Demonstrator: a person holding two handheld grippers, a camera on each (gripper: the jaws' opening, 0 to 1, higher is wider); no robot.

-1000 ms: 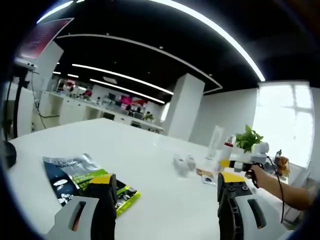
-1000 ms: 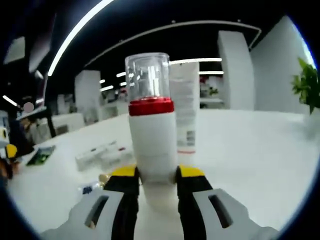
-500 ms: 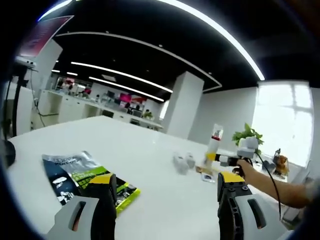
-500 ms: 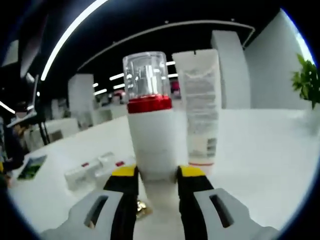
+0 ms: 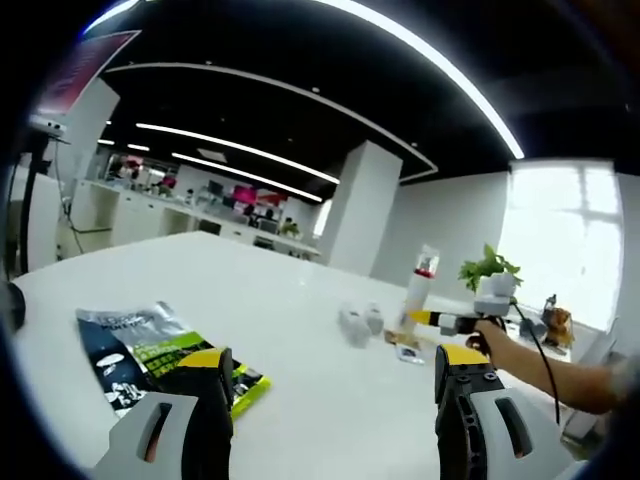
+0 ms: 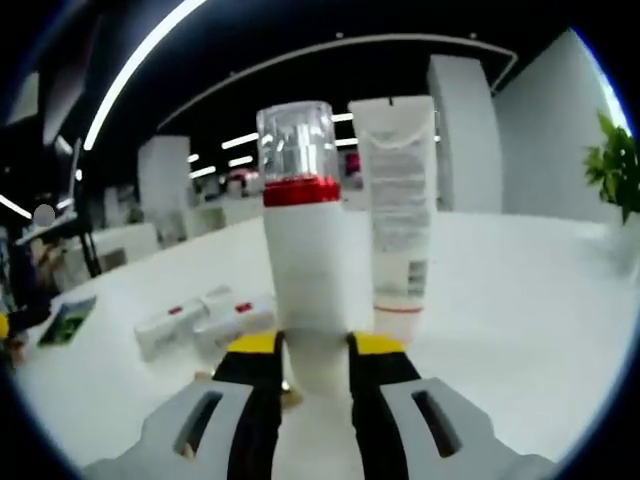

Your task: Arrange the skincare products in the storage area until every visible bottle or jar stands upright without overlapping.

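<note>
So, done: white pump bottle [image 6: 306, 262] upright, clamped in my right gripper [image 6: 312, 352] jaws; tube [image 6: 397, 205] upright just beyond.
Left: flat packs [image 6: 205, 317] lying beside the jaws.
Left gripper [image 5: 330, 385]: jaws wide, holding nothing.

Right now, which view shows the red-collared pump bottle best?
The right gripper view: the white pump bottle with red collar and clear cap sits close and upright between the right gripper fingers, beside a white tube. The left gripper view shows the bottle as a small, distant shape on the table.
</note>
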